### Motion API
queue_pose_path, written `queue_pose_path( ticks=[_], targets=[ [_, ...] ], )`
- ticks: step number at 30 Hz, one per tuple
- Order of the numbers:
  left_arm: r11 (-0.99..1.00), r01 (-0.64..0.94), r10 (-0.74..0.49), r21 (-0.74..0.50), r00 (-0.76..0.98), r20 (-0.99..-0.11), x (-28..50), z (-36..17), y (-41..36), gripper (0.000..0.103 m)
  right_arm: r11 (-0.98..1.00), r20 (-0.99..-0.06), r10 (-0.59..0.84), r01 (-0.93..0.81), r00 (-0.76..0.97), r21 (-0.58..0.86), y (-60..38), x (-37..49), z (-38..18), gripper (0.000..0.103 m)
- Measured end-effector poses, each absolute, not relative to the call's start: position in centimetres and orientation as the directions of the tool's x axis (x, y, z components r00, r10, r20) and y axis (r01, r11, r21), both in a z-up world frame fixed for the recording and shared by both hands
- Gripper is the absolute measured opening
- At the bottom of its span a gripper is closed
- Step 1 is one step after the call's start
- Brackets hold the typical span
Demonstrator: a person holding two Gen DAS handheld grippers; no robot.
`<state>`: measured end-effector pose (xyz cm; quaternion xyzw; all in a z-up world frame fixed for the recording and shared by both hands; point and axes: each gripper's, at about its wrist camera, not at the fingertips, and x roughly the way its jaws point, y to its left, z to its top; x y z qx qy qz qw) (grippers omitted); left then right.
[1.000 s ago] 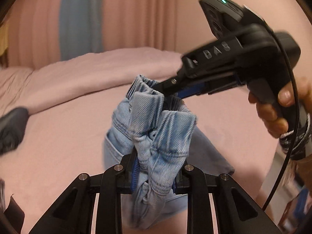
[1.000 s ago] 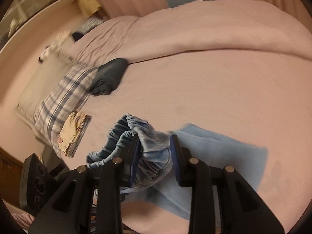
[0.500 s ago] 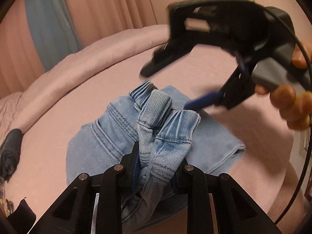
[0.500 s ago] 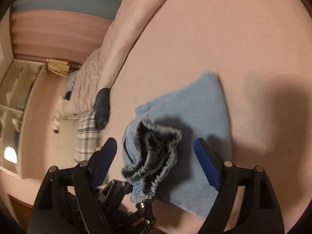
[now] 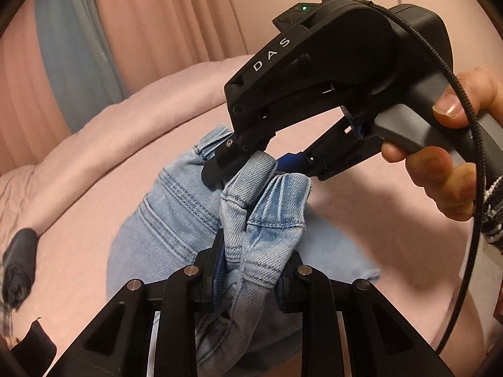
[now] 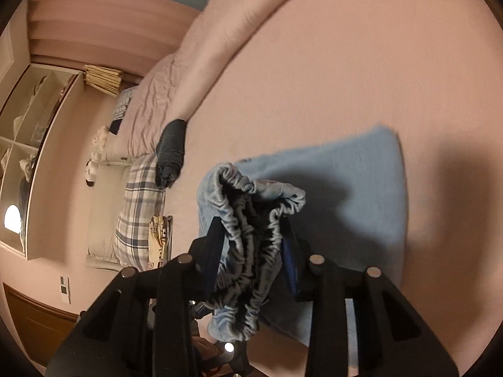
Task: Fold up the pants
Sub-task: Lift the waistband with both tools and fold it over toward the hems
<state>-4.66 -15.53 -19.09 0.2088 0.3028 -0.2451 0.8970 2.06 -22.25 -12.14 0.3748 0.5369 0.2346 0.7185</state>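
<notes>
Light blue denim pants [image 5: 169,216] lie partly on the pink bed, with a bunched end lifted. My left gripper [image 5: 251,276] is shut on a bunch of the denim and holds it up. My right gripper [image 6: 251,245] is shut on the elastic waistband [image 6: 248,220] of the same pants. In the left wrist view the right gripper [image 5: 251,166] comes in from the upper right, its jaws on the top of the bunch, just beyond my left fingers. The rest of the pants [image 6: 361,188] lies flat below.
A dark rolled garment [image 6: 171,150] lies on the bed [image 6: 345,62] to the left, also in the left wrist view [image 5: 20,260]. A plaid pillow [image 6: 138,213] and a shelf [image 6: 34,125] are at the left. Curtains [image 5: 141,31] hang behind.
My right gripper let go of the waistband, opened wide half a second ago, then came back and shut on the waistband. My left gripper kept its hold on the denim throughout.
</notes>
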Motion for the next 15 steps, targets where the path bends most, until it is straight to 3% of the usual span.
queue_pose_path(
  ticks=[9, 15],
  targets=[
    [0.731, 0.62, -0.261, 0.286, 0.641, -0.722, -4.9, -23.1, -19.1, 0.024, 0.601, -0.608, 0.718, 0.139, 0.337, 0.787, -25.9, 1.4, -16.6, 0.033],
    [0.73, 0.617, -0.259, 0.293, 0.647, -0.717, -5.2, -23.7, -19.3, 0.026, 0.665, -0.667, 0.666, 0.14, 0.335, 0.734, -26.0, 1.7, -17.3, 0.033]
  ],
)
